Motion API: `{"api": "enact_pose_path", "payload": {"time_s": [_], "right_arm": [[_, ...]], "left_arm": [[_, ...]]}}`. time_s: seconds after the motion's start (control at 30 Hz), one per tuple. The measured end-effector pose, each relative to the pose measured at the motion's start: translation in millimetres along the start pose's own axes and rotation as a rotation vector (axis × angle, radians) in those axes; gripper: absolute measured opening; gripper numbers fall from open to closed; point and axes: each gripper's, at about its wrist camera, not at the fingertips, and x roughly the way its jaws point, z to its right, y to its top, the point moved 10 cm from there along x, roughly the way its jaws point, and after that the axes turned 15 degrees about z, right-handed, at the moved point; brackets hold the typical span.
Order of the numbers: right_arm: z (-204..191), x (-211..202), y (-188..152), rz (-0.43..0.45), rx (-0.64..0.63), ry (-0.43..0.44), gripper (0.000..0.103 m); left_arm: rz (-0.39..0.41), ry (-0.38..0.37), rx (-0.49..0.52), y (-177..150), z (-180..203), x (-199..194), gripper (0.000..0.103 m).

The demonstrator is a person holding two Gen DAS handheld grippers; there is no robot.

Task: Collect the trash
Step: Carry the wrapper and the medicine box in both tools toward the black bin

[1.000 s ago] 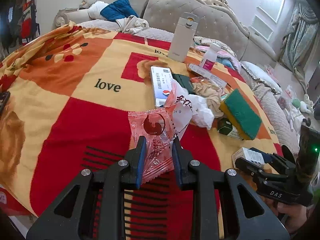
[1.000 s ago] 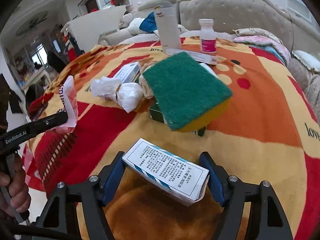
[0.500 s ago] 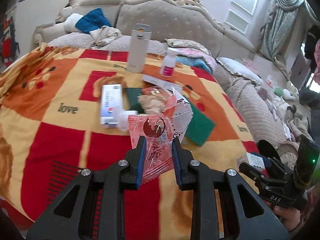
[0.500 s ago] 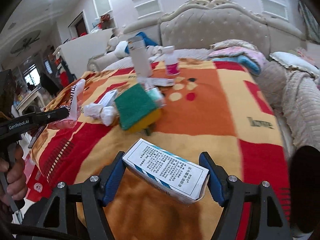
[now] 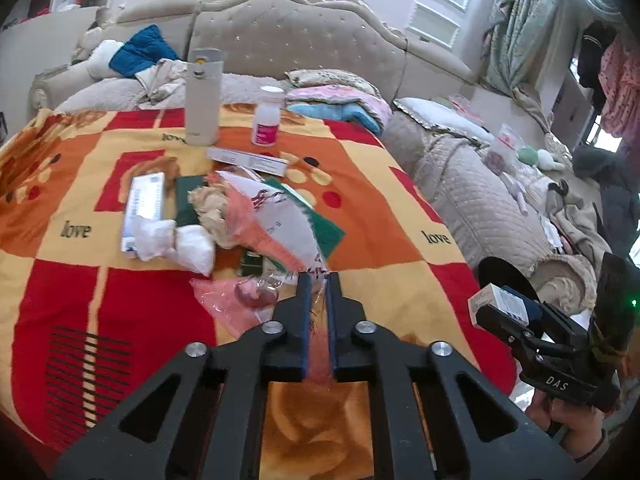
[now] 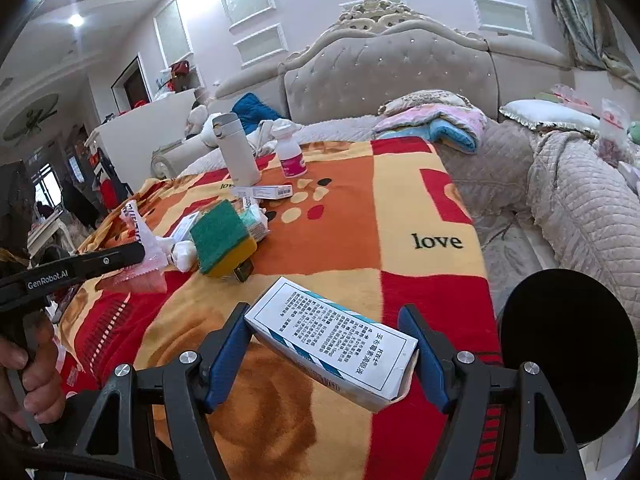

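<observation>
Here the left gripper (image 5: 318,280) had just been closing, and its blue pads stood nearly together, pinching pink and white plastic wrappers (image 5: 276,224) that fanned out ahead of the tips. One pink wrapper with a dark red disc (image 5: 244,300) hung blurred to the left of the jaws; whether the pads had it too was hard to tell. The right wrist view showed the same bunch from the side, a pink crinkled edge (image 6: 138,276) trailing below the black finger, and the hand (image 6: 30,384) wrapped round that tool's handle.

The right gripper (image 6: 328,354) stood wide, its pads pressed on both ends of a white printed box (image 6: 332,338) lifted clear of the blanket (image 6: 344,240). From the left wrist only a corner of that box (image 5: 494,300) appeared.

Beyond both tools, on the blanket's middle, lay a green sponge (image 6: 220,236), crumpled tissues (image 5: 176,242) and a flat carton (image 5: 144,204). At its far edge stood a white flask (image 5: 203,96) and a small bottle (image 5: 267,118). A black round thing (image 6: 568,354) sat right of the blanket.
</observation>
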Motion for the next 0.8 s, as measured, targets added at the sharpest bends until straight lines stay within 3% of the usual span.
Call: {"api": "enact_pose_path", "payload": {"time_s": [0.4,0.8], "right_arm": [[6,-2,6,0.033,0.013,0.003,0.072],[44,-22,20,0.099,0.075,-0.084,0.072]], "left_arm": [[0.010,-0.077,-0.020,4,13,-8,0.000],[0.011,-0.128,0.031,17,62,7,0.000]]}}
